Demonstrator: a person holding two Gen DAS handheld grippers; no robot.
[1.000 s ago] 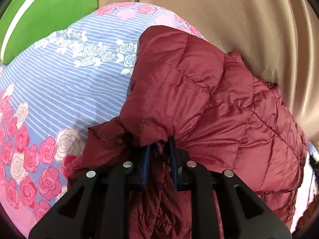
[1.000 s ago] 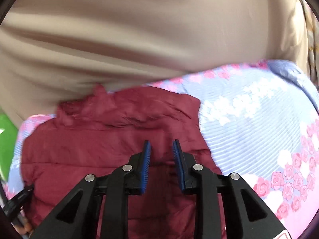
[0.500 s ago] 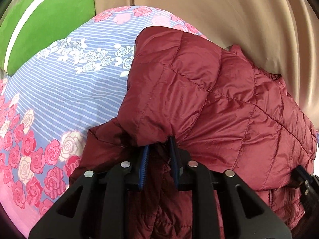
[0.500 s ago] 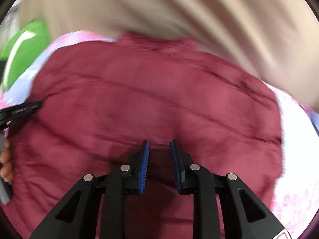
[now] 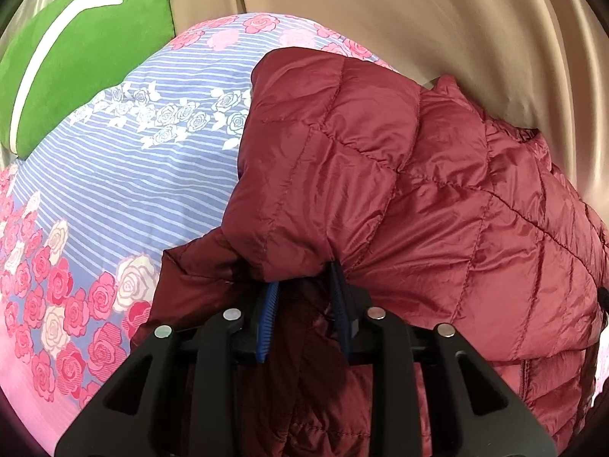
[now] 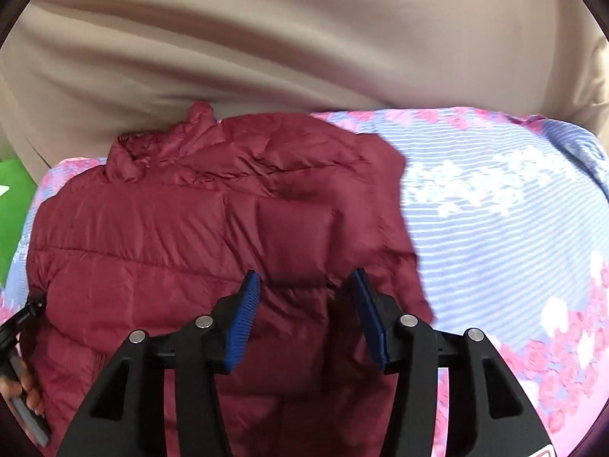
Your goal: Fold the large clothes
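Observation:
A maroon quilted jacket (image 5: 418, 190) lies folded on the flowered bed sheet (image 5: 152, 190), collar toward the beige curtain. My left gripper (image 5: 304, 285) sits at the jacket's near edge with a fold of it bunched between the pads and draped over the tips; its jaws are opening. In the right wrist view the jacket (image 6: 171, 228) fills the left and middle. My right gripper (image 6: 306, 282) hovers over its near right part, jaws opening wide, fabric below them and nothing pinched. The left gripper's tip (image 6: 19, 320) and a hand (image 6: 23, 388) show at the left edge.
A green pillow (image 5: 76, 57) lies at the far left of the bed. A beige curtain (image 6: 304, 38) hangs behind the bed along its far side. Bare striped sheet (image 6: 495, 209) stretches to the right of the jacket.
The right gripper swung over the jacket and back toward its near right part, and its jaws spread wide. The left gripper stayed at the fold, its jaws parting slightly.

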